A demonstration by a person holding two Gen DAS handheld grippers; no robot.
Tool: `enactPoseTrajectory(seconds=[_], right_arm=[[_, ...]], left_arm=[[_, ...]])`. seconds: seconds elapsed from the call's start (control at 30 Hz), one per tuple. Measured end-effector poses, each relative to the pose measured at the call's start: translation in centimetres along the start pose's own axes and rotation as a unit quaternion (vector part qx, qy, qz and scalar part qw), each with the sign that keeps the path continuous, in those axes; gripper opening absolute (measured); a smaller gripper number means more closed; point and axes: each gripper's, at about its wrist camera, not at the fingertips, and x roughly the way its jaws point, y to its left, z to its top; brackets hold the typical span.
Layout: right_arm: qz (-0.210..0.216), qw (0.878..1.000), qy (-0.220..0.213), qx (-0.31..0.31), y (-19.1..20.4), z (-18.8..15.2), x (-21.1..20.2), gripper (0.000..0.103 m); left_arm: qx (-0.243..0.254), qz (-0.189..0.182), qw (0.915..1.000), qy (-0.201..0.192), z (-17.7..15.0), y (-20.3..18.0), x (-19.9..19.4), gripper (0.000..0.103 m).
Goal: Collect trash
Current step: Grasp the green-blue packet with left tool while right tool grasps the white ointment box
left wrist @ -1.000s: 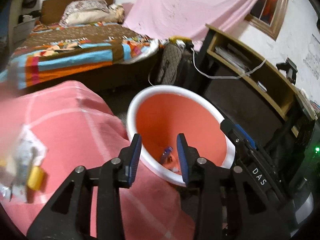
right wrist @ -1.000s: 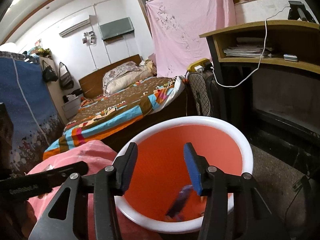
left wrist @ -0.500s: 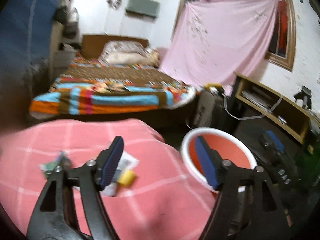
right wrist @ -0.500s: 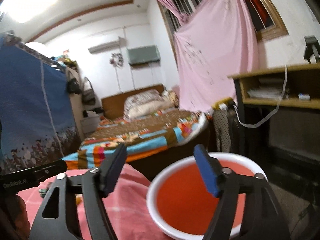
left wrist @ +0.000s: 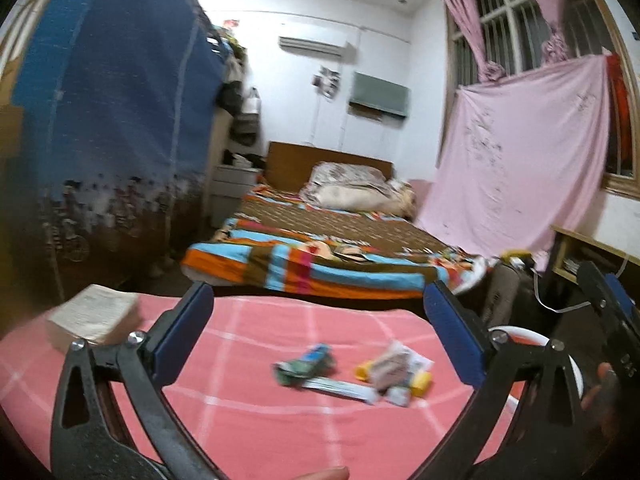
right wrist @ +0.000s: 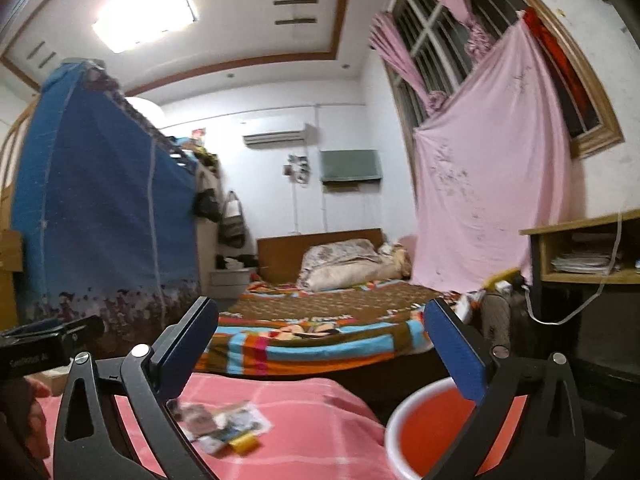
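Trash lay in a loose, blurred heap on the pink checked cloth, ahead of the left gripper, which pointed nearly level, jaws opening wide with nothing between them. The right gripper, tilted slightly upward, was likewise opening and empty. The scraps looked like crumpled wrappers with yellow pieces. The orange bin stood just beside the cloth's edge.

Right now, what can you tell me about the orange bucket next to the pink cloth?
The bucket is round, looks like plastic, with an orange inside and a thick white rim. It stands upright beside the table under the pink cloth, low at its right edge. What lies inside it cannot be made out. Nothing visibly touches it; one right finger crosses in front.
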Motion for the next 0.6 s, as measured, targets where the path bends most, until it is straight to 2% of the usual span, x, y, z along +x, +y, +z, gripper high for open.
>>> enactPoseTrajectory(seconds=[0.2,0.33,0.4,0.47,0.6], right_arm=[[0.038,0.999,-0.001,-0.022,3.0,-0.2,1.3,0.103],[0.050,0.998,0.022,-0.029,4.1,-1.0,3.2,0.103],[0.056,0.997,0.047,-0.032,4.5,-2.0,4.0,0.103],[0.063,0.994,0.083,-0.042,5.1,-2.9,5.0,0.103],[0.072,0.988,0.123,-0.053,5.7,-3.7,6.2,0.103]], left_arm=[[-0.004,0.022,0.9992,-0.034,-0.1,3.0,-0.4,0.087],[0.009,0.032,0.9986,-0.042,-0.5,4.0,0.3,0.087],[0.016,0.030,0.9990,-0.028,-0.8,4.4,1.1,0.087],[0.023,0.022,0.9995,0.003,-1.3,4.8,2.3,0.087],[0.010,0.010,0.9978,0.065,-2.0,5.3,4.4,0.087]])
